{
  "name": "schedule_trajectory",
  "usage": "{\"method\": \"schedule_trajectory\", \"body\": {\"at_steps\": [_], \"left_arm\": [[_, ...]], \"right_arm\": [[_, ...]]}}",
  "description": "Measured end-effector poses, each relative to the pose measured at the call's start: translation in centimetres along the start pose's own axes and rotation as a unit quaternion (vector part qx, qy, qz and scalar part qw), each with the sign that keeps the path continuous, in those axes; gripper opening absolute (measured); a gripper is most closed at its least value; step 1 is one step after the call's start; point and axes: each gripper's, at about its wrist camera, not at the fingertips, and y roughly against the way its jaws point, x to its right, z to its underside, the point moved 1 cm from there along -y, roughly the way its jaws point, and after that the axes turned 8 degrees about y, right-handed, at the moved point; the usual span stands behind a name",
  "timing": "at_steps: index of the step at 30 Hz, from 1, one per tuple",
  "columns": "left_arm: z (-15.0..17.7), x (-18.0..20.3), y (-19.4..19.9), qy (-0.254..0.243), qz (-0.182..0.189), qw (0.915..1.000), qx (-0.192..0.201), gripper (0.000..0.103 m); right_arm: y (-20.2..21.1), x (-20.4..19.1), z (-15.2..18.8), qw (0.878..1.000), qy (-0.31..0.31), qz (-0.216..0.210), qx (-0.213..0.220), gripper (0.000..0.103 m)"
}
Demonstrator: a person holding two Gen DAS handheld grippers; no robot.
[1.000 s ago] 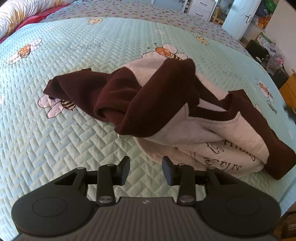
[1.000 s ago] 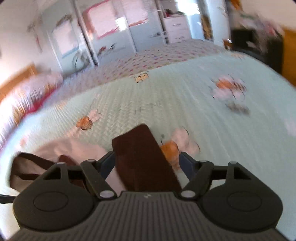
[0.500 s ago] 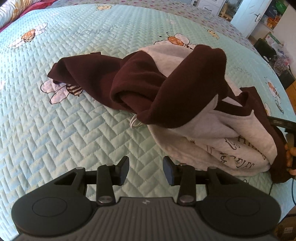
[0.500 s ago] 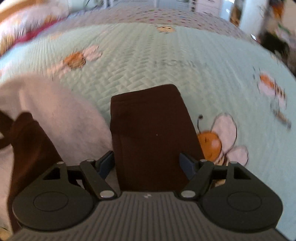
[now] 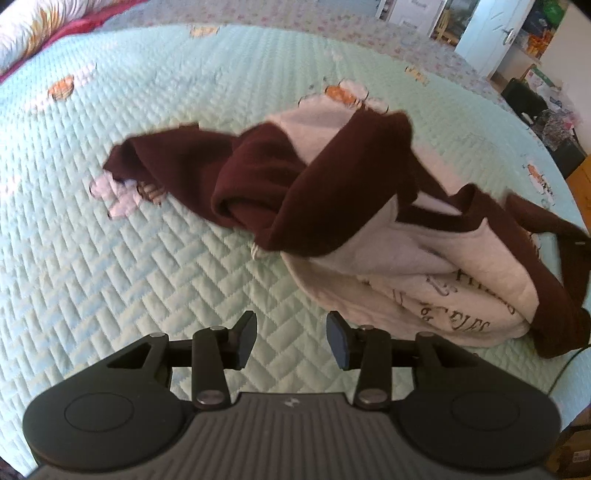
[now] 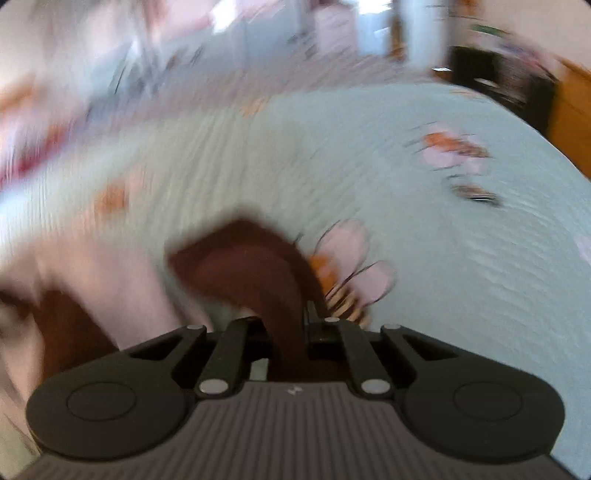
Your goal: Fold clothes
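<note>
A crumpled sweatshirt (image 5: pixel 369 229), cream body with dark maroon sleeves and black lettering, lies in a heap on the mint quilted bedspread (image 5: pixel 147 277). My left gripper (image 5: pixel 291 339) is open and empty, hovering just in front of the garment's near edge. In the blurred right wrist view, my right gripper (image 6: pixel 288 332) is shut on a maroon sleeve cuff (image 6: pixel 258 266) that stands up between its fingers. The cream body (image 6: pixel 122 280) lies to its left.
The bedspread has bee and flower prints (image 5: pixel 347 92). A pillow (image 5: pixel 44 22) lies at the far left. White doors and cabinets (image 5: pixel 491 33) and dark furniture (image 5: pixel 524 99) stand beyond the bed's right edge.
My right gripper has closed on the maroon cuff that lay between its open fingers, and it is moving fast. My left gripper stayed open and drew back slightly.
</note>
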Motion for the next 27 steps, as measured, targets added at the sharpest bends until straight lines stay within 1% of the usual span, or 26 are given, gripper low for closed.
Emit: {"method": "schedule_trajectory", "body": {"at_steps": [1,3,5,7,8,9,10,11,13,15,16,17,18,20,23,25,27], "left_arm": [[0.0,0.1,0.3,-0.004,0.001,1.0000,0.007,0.044],[-0.1,0.4,1.0,-0.017,0.001,0.9996,0.024,0.044],[0.0,0.9,1.4,-0.035,-0.001,0.9985,0.041,0.044],[0.0,1.3,1.6,-0.051,0.002,0.9975,0.049,0.044],[0.0,1.5,1.6,-0.058,0.005,0.9969,0.053,0.044],[-0.2,1.6,1.6,-0.062,0.009,0.9964,0.058,0.044],[-0.5,1.7,1.7,-0.064,0.011,0.9959,0.062,0.044],[-0.8,1.8,1.7,-0.067,0.014,0.9953,0.068,0.045],[-1.6,2.1,1.7,-0.078,0.021,0.9935,0.080,0.045],[-2.3,2.4,1.6,-0.094,0.019,0.9911,0.092,0.045],[-2.6,2.7,1.7,-0.104,0.015,0.9896,0.098,0.045],[-2.8,2.8,1.9,-0.116,0.018,0.9875,0.105,0.045],[-2.8,2.9,2.2,-0.126,0.026,0.9856,0.109,0.045],[-2.6,2.8,3.3,-0.144,0.049,0.9809,0.121,0.045],[-2.3,2.1,4.3,-0.148,0.064,0.9775,0.137,0.046],[-2.7,1.5,4.4,-0.137,0.056,0.9779,0.148,0.048],[-3.6,1.3,3.7,-0.138,0.049,0.9780,0.149,0.048]], "right_arm": [[1.7,1.9,-0.1,0.998,-0.045,0.014,0.028,0.009],[4.6,5.4,0.2,0.990,-0.109,0.061,0.059,0.012],[5.8,8.1,0.6,0.984,-0.099,0.141,0.041,0.021],[6.4,9.7,1.4,0.975,-0.065,0.213,0.010,0.037],[6.8,10.2,1.9,0.971,-0.056,0.233,0.001,0.040],[7.5,10.4,2.4,0.970,-0.055,0.238,-0.001,0.047],[8.2,10.3,2.8,0.970,-0.058,0.237,0.001,0.051],[9.1,9.9,3.1,0.971,-0.064,0.230,0.007,0.052],[9.8,9.4,3.2,0.978,-0.085,0.188,0.008,0.063],[10.2,8.7,3.4,0.987,-0.122,0.104,0.002,0.063],[10.3,8.3,3.5,0.989,-0.137,0.057,0.000,0.063],[10.4,7.6,3.6,0.990,-0.141,0.019,-0.002,0.063],[10.4,6.9,3.5,0.990,-0.137,-0.008,-0.011,0.063],[10.6,5.9,3.3,0.991,-0.127,-0.039,-0.022,0.063],[10.7,3.9,2.8,0.990,-0.092,-0.107,-0.026,0.063],[10.2,2.6,2.4,0.987,-0.068,-0.146,-0.022,0.065],[9.1,1.2,2.1,0.984,-0.051,-0.170,-0.026,0.065]]}}
